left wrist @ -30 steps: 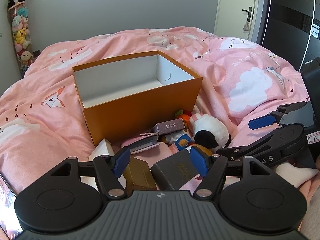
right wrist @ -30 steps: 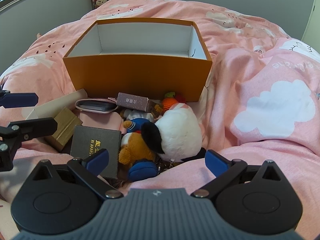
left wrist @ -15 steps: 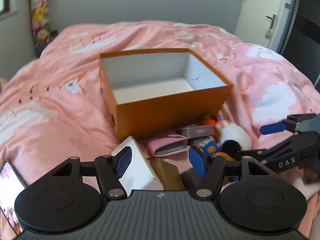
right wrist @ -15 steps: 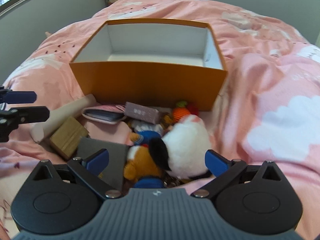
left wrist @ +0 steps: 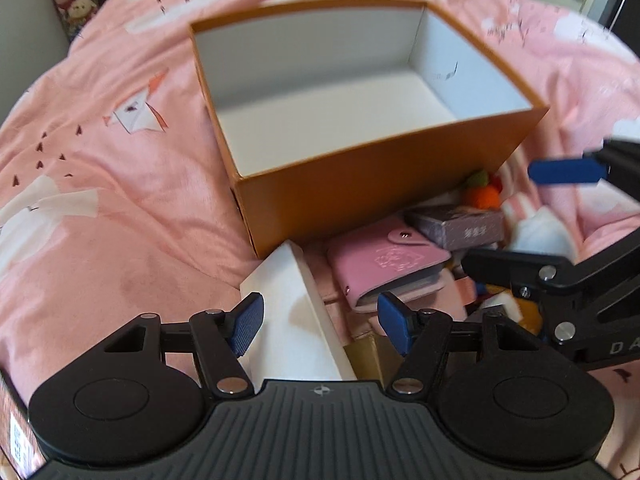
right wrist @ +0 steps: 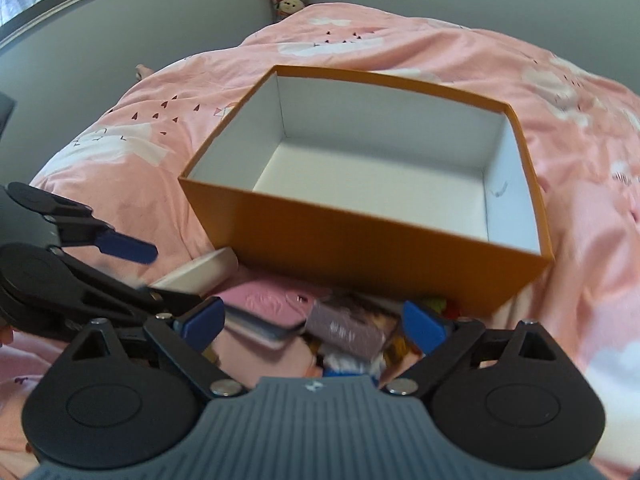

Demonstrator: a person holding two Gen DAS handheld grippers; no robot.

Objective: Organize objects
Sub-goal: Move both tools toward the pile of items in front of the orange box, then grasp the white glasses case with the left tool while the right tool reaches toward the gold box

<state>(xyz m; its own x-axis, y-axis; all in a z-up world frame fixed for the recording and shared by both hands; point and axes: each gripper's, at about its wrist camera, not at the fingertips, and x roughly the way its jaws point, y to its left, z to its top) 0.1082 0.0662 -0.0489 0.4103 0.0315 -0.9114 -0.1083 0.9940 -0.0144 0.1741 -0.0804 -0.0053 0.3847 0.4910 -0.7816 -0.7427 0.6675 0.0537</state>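
Both grippers have swung closer over the pile. The left gripper, released, straddles the white box; the right gripper, empty, is narrowing above what seems a purple box. The orange box beyond is empty, so sorting is just starting.

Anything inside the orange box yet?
No. The orange box shows only its bare white floor and walls in both views. Its near wall hides a strip of floor just behind it, so that part cannot be checked. The items lie outside, in front of it.
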